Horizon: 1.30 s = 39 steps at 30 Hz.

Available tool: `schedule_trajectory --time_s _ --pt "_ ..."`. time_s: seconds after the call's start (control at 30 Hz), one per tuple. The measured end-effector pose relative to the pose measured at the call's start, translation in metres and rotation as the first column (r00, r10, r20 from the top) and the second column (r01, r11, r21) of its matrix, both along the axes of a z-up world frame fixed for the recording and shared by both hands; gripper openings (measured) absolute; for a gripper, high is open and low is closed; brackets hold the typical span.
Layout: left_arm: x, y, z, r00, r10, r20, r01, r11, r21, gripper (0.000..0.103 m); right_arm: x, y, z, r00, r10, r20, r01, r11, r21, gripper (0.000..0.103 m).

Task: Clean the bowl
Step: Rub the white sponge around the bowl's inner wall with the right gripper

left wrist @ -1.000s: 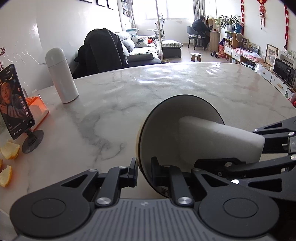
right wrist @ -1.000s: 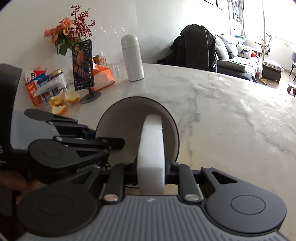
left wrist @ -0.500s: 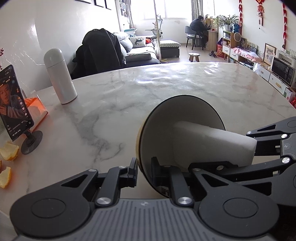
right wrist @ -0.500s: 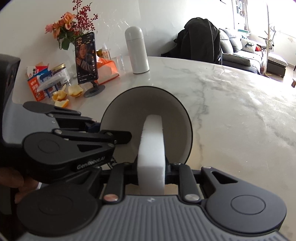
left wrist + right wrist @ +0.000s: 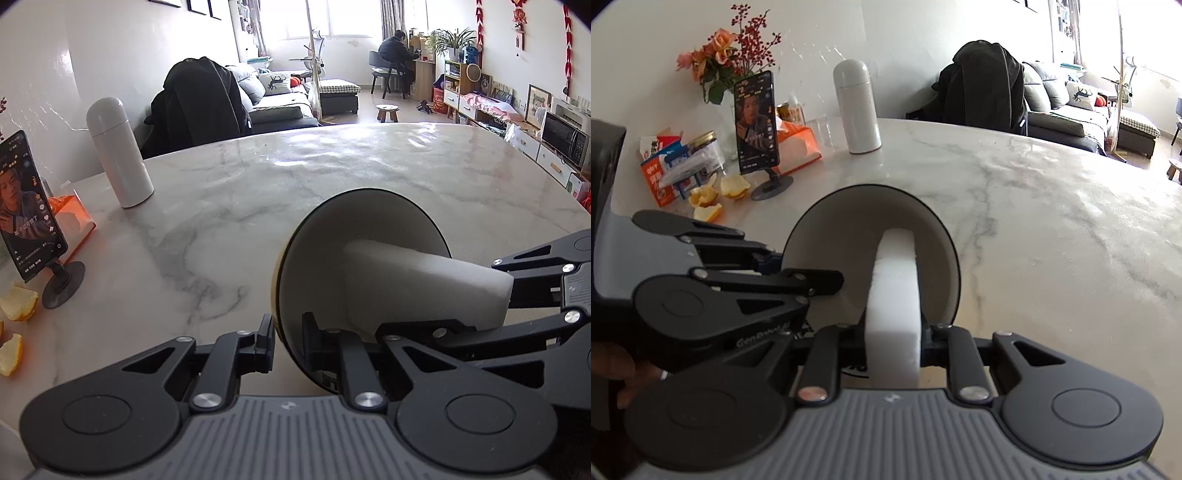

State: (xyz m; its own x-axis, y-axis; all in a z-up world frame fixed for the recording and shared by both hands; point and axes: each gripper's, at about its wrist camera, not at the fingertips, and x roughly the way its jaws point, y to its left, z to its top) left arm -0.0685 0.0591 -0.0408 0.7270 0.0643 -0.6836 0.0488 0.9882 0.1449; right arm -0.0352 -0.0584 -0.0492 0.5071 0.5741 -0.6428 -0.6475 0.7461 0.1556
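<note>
A pale bowl (image 5: 328,258) with a dark rim is tipped on its side above the marble table (image 5: 295,177), its opening facing right. My left gripper (image 5: 289,341) is shut on the bowl's near rim, one finger outside and one inside. A white sponge block (image 5: 424,280) reaches into the bowl from the right. From the right wrist the sponge (image 5: 895,295) stands upright, pinched by my right gripper (image 5: 894,341), and its far end presses against the inside of the bowl (image 5: 834,240). The left gripper's fingers (image 5: 798,275) hold that rim at left.
A white flask (image 5: 118,155), a phone on a stand (image 5: 29,206), an orange tissue box (image 5: 72,221) and orange peels (image 5: 14,306) sit at the table's left. Flowers (image 5: 731,51), snack packs and a jar (image 5: 705,144) stand by the wall. A person sits at a desk far behind.
The sponge has slid a little deeper and leftward inside the bowl. In the right wrist view the bowl now sits higher and looks larger.
</note>
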Motion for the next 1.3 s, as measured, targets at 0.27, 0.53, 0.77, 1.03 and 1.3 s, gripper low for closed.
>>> schedule_trajectory --time_s 0.27,0.53,0.77,1.03,1.3 --pt "0.000 -0.001 0.000 1.000 -0.002 0.000 0.002 1.000 0.007 0.015 -0.001 0.000 0.000 1.000 -0.002 0.004 0.002 1.000 -0.003 0.021" --pt "-0.001 0.000 0.000 1.000 -0.002 -0.002 0.002 1.000 0.010 0.015 0.002 -0.007 0.007 0.999 -0.030 0.025 0.030 1.000 0.005 0.021" --pt "0.000 0.000 0.001 1.000 -0.002 -0.003 0.002 1.000 0.011 0.015 0.001 -0.002 0.001 1.000 -0.002 0.003 0.002 1.000 0.004 0.022" --pt "0.000 0.000 0.001 1.000 -0.001 -0.005 0.001 1.000 0.005 0.015 0.000 0.003 -0.001 1.000 0.010 -0.003 -0.010 1.000 -0.003 0.022" --pt "0.000 0.000 0.000 1.000 0.001 -0.009 0.000 1.000 0.009 0.015 0.001 -0.002 0.004 1.000 -0.009 0.017 0.009 1.000 0.004 0.022"
